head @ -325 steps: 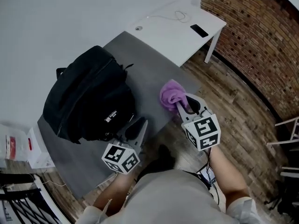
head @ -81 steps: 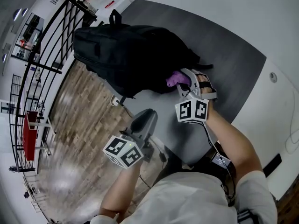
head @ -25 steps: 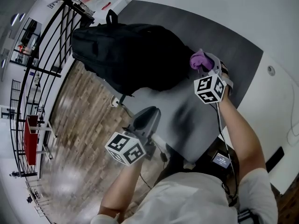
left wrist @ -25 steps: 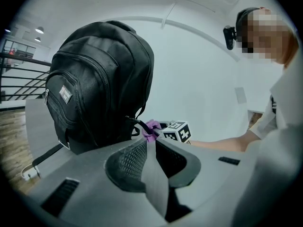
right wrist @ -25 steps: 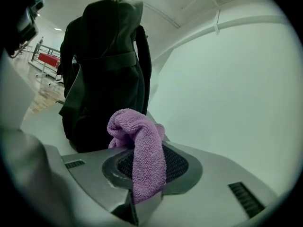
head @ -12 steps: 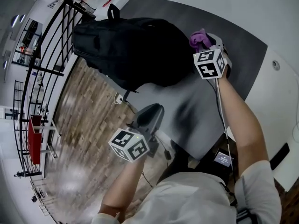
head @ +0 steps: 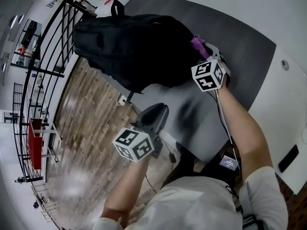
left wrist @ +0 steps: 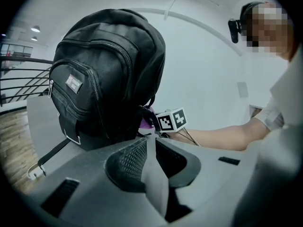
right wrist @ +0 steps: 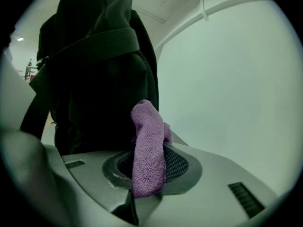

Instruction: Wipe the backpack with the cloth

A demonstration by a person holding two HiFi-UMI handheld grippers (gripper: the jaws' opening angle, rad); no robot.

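A black backpack (head: 129, 47) stands upright on the dark grey table (head: 242, 42); it also fills the left gripper view (left wrist: 104, 74) and the right gripper view (right wrist: 90, 74). My right gripper (head: 205, 52) is shut on a purple cloth (head: 197, 42), whose folded end (right wrist: 147, 141) sticks up between the jaws and lies against the backpack's right side. In the left gripper view the cloth (left wrist: 144, 123) shows beside the right gripper's marker cube (left wrist: 171, 119). My left gripper (head: 159, 111) hangs off the table's near edge, shut with nothing in it (left wrist: 150, 148).
A white desk (head: 283, 95) adjoins the grey table on the right. A black metal railing (head: 50, 56) runs along the left, over the wooden floor (head: 91, 123). A backpack strap (left wrist: 52, 150) trails on the table toward its near edge.
My right gripper has carried the cloth from the bare table beside the backpack up against the backpack's side, and its cube has rolled. My left gripper has hardly shifted.
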